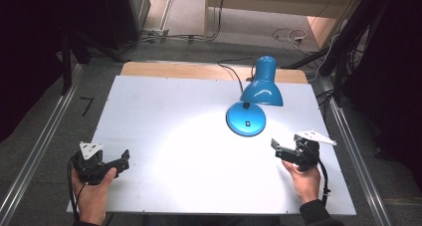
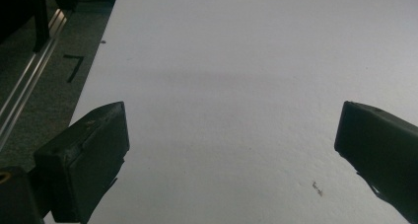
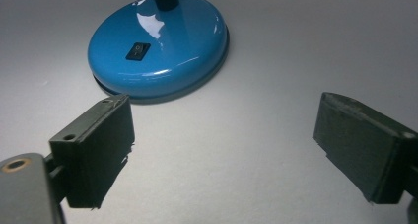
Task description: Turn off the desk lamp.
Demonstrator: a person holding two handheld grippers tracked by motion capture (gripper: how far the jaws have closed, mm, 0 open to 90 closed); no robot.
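A blue desk lamp (image 1: 259,94) stands right of centre on the white table (image 1: 164,111), its shade bent forward over its round base (image 1: 246,119) and casting a bright pool of light. The base (image 3: 157,44) carries a small black rocker switch (image 3: 138,50). My right gripper (image 1: 279,150) is held just right of the base and a little nearer, jaws wide open and pointing toward it, with nothing between them (image 3: 224,150). At the table's near left corner my left gripper (image 1: 123,161) rests low, also open and empty (image 2: 231,150), facing bare tabletop.
The lamp's black cord (image 1: 234,69) runs back over the wooden table edge (image 1: 209,69). Metal rails (image 1: 40,146) flank the table on both sides. Cables (image 1: 288,36) lie on the floor behind. A black mark (image 2: 74,67) is on the carpet at left.
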